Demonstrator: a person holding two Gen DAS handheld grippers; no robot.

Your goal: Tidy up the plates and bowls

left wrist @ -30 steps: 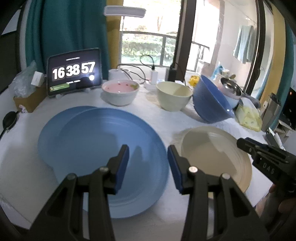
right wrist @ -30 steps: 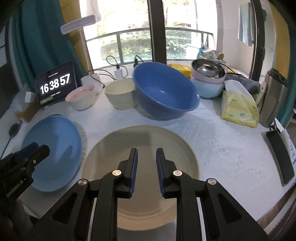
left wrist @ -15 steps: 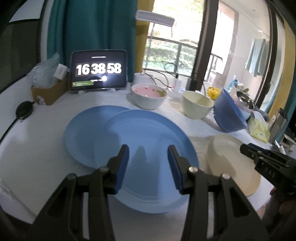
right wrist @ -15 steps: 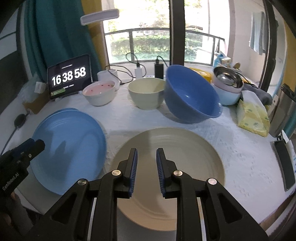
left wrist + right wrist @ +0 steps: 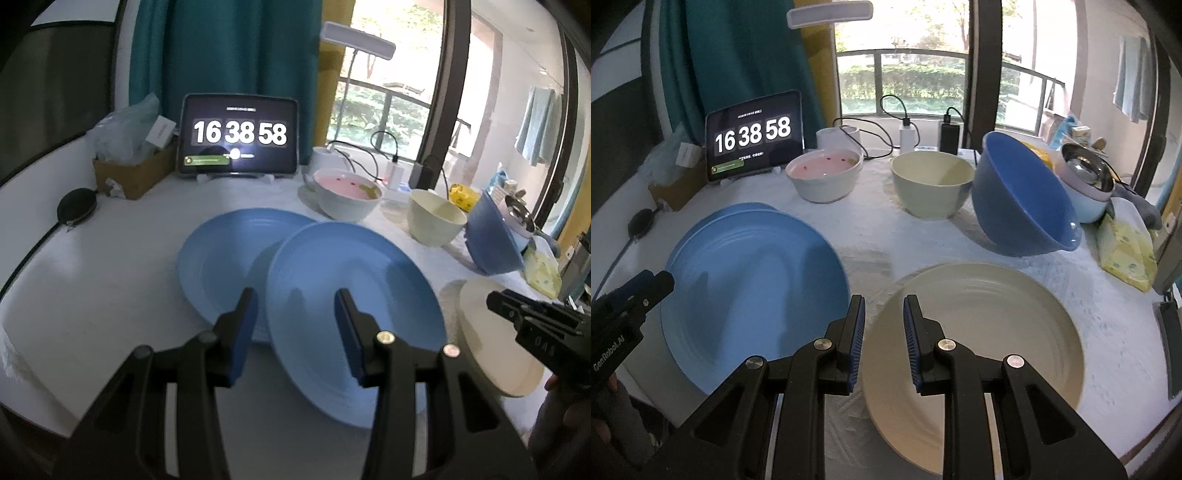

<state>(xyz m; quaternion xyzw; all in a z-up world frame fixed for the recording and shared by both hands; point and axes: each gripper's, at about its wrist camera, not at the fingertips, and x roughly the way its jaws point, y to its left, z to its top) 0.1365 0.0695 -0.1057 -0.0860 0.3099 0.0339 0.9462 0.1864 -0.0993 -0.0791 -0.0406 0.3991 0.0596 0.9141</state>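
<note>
left gripper jaws spread, empty, over two overlapping blue plates | right gripper jaws narrowly apart, empty, over cream plate | bowls behind on white table

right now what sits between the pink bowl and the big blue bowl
The cream bowl stands between the pink bowl and the tilted big blue bowl; the right wrist view shows it best.
</note>
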